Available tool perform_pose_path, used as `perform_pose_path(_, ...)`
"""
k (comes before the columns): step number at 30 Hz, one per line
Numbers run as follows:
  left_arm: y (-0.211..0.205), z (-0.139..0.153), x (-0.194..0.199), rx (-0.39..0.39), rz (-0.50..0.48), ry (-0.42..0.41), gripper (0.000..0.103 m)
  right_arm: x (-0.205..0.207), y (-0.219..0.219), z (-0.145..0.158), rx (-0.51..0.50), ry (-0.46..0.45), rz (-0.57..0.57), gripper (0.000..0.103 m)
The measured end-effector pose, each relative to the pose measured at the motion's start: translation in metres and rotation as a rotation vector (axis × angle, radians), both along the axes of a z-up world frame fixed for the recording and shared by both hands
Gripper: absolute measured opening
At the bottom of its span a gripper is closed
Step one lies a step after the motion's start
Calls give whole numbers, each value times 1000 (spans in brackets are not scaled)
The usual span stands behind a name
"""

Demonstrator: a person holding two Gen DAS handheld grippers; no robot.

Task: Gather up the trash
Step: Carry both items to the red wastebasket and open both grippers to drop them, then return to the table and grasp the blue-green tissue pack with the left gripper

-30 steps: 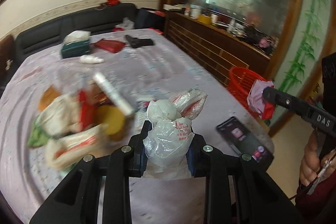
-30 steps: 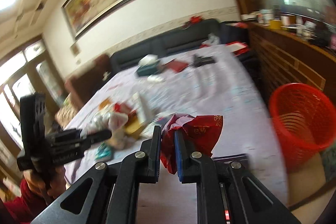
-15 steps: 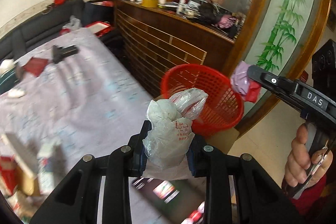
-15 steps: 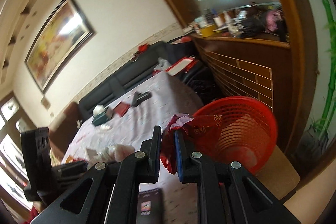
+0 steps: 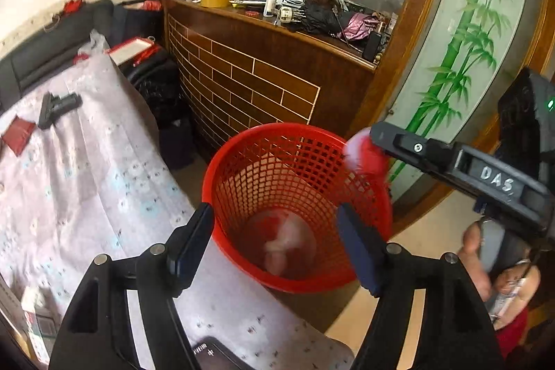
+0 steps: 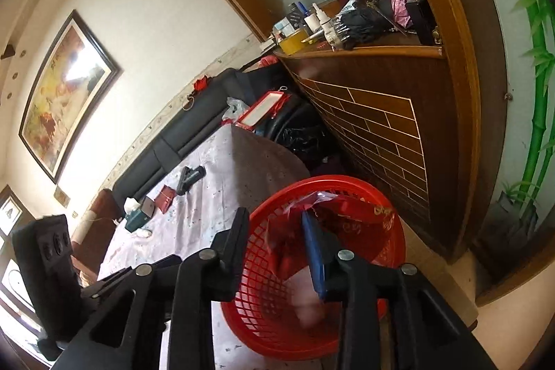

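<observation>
We note both grippers opening over the red basket (image 5: pixel 242 162): left gripper (image 5: pixel 277 241) empty, right gripper (image 6: pixel 277 241) releasing a red wrapper (image 6: pixel 347 207).

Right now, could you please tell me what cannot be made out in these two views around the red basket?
- Left wrist view: the pale lump at the bottom of the red basket is motion-blurred; what it is cannot be told.
- Left wrist view: the red wrapper is blurred and partly hidden behind the right tongs.
- Right wrist view: the basket's floor is hidden by the wrapper and the tongs' fingers.
- Right wrist view: the left tongs' tips are cut off behind the right tongs.
</observation>
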State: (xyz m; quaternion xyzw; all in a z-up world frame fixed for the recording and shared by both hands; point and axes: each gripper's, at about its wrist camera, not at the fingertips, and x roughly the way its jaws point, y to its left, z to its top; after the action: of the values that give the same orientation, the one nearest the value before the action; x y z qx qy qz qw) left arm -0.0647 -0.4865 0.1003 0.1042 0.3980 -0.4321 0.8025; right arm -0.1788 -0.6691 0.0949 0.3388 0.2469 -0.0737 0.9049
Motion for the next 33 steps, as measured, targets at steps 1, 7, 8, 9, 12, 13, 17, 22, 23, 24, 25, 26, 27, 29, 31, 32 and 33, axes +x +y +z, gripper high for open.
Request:
perform_pose_path(1,5,2,-1,-5,5,-2,72,-1,2,0,-5,-6,7,37)
perform_pose_path(7,39,10,-16,-8,23,-27,72,-8,19,2,-10,-9,33,38)
perform_pose_path(8,48,11,-20,-13,23,-31,72,-11,25,3,-9,-13,45,38)
perform_pose_path(9,57,12,-23,-14,31,-37,72,-13,33,5,-14,-14,56,38)
perform_pose_path(12,86,14,-33,-21,57,-61,72,-21,57,13,-31,-22,82,43)
perform_pose_path(13,96,14,-36,-23,67,-66,72,-24,67,16,-41,-28,93,45)
perform_pose_path(17,143,11,-45,-31,114,-67,72,-25,112,26,-73,-39,147,55)
perform_pose_path(22,200,0,-48,-28,182,-62,72,-12,175,26,-92,-30,271,56)
perform_pose_path(23,213,-3,-49,-26,201,-61,72,-8,187,25,-96,-25,297,56)
perform_pose_path(24,227,-6,-49,-28,222,-57,72,-3,199,23,-101,-17,322,56)
perform_pose_path(25,238,-9,-49,-26,244,-50,72,1,212,19,-108,-8,345,56)
perform_pose_path(26,252,-12,-49,-22,271,-43,72,5,222,16,-112,1,365,57)
perform_pose_path(27,267,-16,-48,-21,301,-35,72,11,235,12,-114,15,390,57)
perform_pose_path(29,296,-22,-48,-15,353,-21,72,19,253,5,-116,39,430,57)
perform_pose_path(31,327,-28,-46,-3,427,-13,72,26,269,0,-120,53,465,58)
perform_pose_path(32,347,-32,-45,-2,474,0,72,28,275,-3,-122,59,478,58)
perform_pose_path(33,359,-35,-44,0,507,13,72,31,281,-5,-125,64,493,58)
